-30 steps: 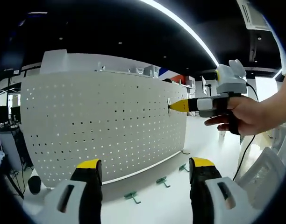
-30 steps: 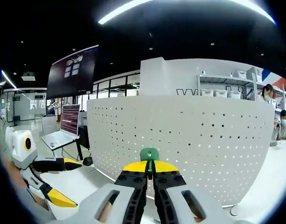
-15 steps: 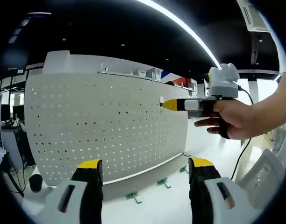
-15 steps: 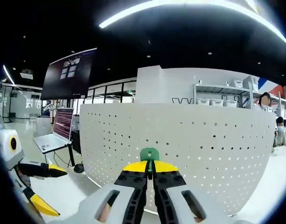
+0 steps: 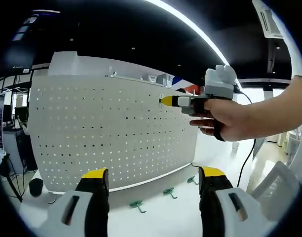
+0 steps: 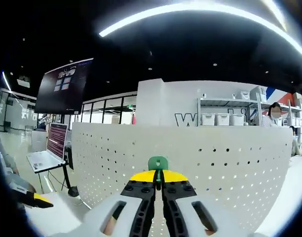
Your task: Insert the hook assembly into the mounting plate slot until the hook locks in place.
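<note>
Since a second ago the right gripper (image 5: 163, 100) has climbed toward the top edge of the pegboard (image 5: 111, 138), carrying the green hook (image 6: 158, 163) clamped between its closed jaws. In the left gripper view its yellow tip touches the board near the upper right, held by a hand (image 5: 230, 118). The left gripper (image 5: 153, 174) hangs open and empty, near the bench (image 5: 156, 222). Three spare green hooks (image 5: 137, 205) lie on the bench at the board's foot. Whether the held hook has entered a hole is hidden behind the jaws. Far left in the right gripper view stand a laptop (image 6: 42, 159) and a dark screen (image 6: 59, 91); shelves (image 6: 230, 118) rise behind the board.
</note>
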Demonstrator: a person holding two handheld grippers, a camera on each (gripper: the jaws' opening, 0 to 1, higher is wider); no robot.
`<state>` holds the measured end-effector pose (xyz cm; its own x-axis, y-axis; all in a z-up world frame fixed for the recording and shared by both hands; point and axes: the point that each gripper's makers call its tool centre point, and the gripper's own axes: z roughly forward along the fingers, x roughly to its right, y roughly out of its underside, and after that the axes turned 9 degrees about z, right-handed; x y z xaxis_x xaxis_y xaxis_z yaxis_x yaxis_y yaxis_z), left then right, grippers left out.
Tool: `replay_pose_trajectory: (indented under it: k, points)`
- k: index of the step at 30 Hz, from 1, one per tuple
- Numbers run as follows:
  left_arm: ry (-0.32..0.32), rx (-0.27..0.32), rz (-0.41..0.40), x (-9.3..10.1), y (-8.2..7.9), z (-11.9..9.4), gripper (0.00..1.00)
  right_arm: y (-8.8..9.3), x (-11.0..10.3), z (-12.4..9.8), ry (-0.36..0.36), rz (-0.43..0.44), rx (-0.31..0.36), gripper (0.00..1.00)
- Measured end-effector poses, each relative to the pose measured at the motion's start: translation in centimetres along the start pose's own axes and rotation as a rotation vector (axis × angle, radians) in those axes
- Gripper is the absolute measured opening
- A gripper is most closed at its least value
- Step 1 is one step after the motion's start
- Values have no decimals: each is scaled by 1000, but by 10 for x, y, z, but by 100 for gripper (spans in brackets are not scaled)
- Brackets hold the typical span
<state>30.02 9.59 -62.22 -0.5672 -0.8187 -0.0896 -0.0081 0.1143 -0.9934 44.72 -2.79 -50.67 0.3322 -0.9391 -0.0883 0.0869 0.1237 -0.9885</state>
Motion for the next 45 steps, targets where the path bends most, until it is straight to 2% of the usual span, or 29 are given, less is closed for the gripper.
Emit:
replay_pose_trajectory:
  k: [20,28,33,41,45]
  points:
    - [4,-25,-11,-2,7,-2,74,-10,14,36,41,-26,23,2]
    - [0,-35,-14,-5,11,-3,73,-10,18,43,51,-7,27,2]
    - [1,-45,-15,-6,14,-2,73,-8,14,46,44,-1,22,2]
    - [-1,-44,-22,-9,15,-3,72,-2,18,48,77,25,1,2]
    - [-3,-50,-26,-9,17,-4,71,-5,16,49,85,44,15,2]
